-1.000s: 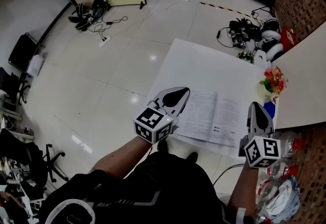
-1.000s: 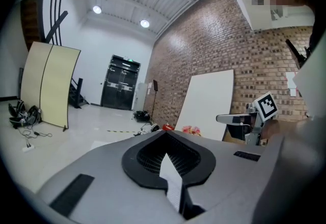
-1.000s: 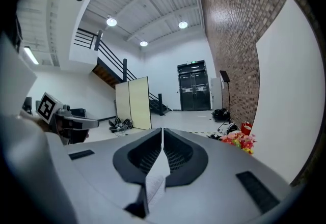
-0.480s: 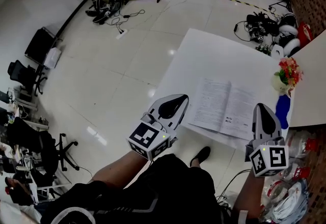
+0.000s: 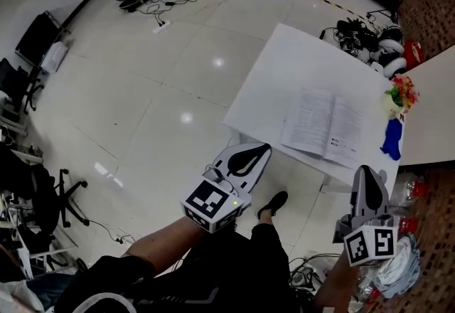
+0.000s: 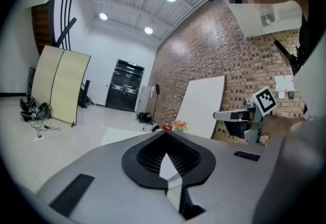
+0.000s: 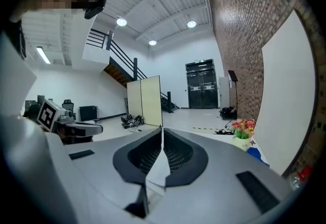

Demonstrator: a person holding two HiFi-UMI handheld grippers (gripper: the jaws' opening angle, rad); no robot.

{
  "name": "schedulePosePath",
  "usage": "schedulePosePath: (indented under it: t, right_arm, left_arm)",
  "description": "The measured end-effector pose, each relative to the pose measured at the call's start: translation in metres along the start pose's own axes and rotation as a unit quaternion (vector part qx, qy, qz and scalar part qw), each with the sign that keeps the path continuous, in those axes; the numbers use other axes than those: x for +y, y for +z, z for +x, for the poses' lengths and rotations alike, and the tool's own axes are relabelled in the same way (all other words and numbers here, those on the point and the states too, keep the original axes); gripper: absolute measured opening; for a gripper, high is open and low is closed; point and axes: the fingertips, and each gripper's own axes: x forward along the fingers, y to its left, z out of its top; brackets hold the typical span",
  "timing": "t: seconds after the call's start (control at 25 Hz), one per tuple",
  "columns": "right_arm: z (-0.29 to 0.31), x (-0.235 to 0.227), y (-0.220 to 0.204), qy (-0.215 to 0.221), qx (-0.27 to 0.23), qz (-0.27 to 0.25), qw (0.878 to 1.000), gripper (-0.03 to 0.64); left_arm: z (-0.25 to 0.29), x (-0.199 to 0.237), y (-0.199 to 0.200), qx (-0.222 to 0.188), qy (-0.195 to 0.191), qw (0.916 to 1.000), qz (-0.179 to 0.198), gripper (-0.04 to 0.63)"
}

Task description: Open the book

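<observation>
The book (image 5: 323, 126) lies open, pages up, on the white table (image 5: 277, 77), close to the table's near edge. Left gripper (image 5: 261, 151): jaws closed, nothing between them. Right gripper (image 5: 367, 173): jaws closed, empty. Both grippers are held off the table on its near side (over the floor), apart from the book. A flower pot (image 5: 399, 94) stands at the table's right edge.
</observation>
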Motion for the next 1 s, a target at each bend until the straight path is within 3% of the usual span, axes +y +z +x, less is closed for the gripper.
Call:
schedulePosePath:
  t: [0.28,0.48,0.76,1.0]
  right_arm:
    - [-0.081,0.023,0.012,-0.023,-0.017,-0.005,1.0,0.003]
    - [-0.144,0.017,0.014,-0.01,-0.041,-0.008,0.999,0.003]
    - [-0.257,0.0,-0.009,0.041,-0.048,-0.015,0.998,0.003]
    - [-0.314,-0.005,-0.026,0.071,-0.05,-0.003,0.996,0.003]
  left_arm:
    - [-0.049,-0.048,0.003,-0.005,-0.02,0.9998,0.0,-0.005]
    - [-0.067,-0.107,0.011,-0.014,-0.014,0.9996,0.018,-0.005]
    - [-0.098,-0.22,0.002,-0.022,0.027,0.9993,0.017,-0.005]
    - [-0.146,-0.279,-0.008,-0.007,0.067,0.9973,0.028,-0.005]
